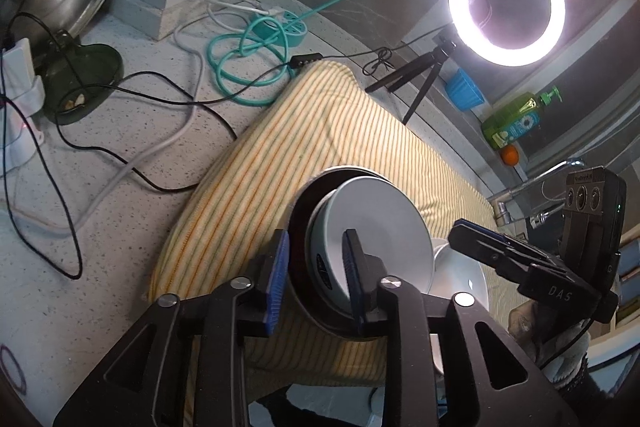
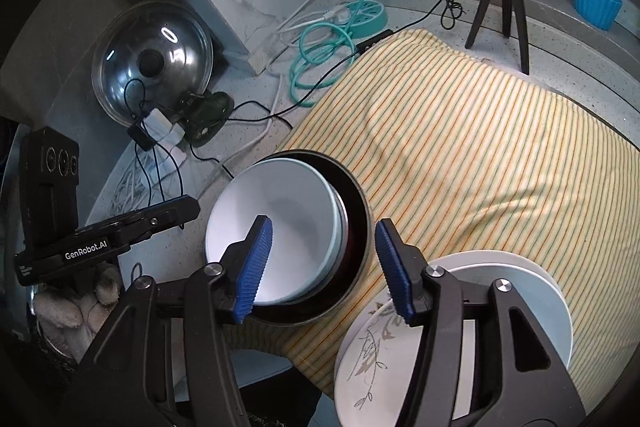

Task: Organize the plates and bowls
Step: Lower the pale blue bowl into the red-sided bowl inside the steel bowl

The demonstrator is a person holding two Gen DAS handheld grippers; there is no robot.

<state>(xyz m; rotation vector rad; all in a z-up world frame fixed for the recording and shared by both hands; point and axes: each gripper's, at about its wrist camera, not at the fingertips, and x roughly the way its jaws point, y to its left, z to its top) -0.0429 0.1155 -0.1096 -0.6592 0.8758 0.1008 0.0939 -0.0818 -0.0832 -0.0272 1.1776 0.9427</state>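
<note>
Blue ribbed pads on the left gripper point(image 1: 316, 275) are sitting nearest, with a narrow gap between them. The rims of the two nested bowls are passing through that gap, and I cannot tell if the pads are pressing them. A white bowl point(image 2: 276, 231) is sitting inside a dark bowl point(image 2: 356, 215) with a shiny black inside. Both are lying on a yellow striped cloth point(image 2: 480, 147), near its left edge.

Over on the right, the right gripper point(image 2: 324, 267) is standing with its fingers wide apart, one pad over the white bowl and one past the dark rim, not squeezing anything. A stack of white plates point(image 2: 552, 311) is lying at the near right corner of the cloth; the top one is showing a grey leaf drawing.

"GenRobot.AI" is showing in white on the left tool's side, and "DAS" on the right tool.

Far across the cloth, lots of stripes are lying bare. Cables point(image 1: 240, 75) are curling on the speckled counter point(image 1: 120, 155) to the left.
</note>
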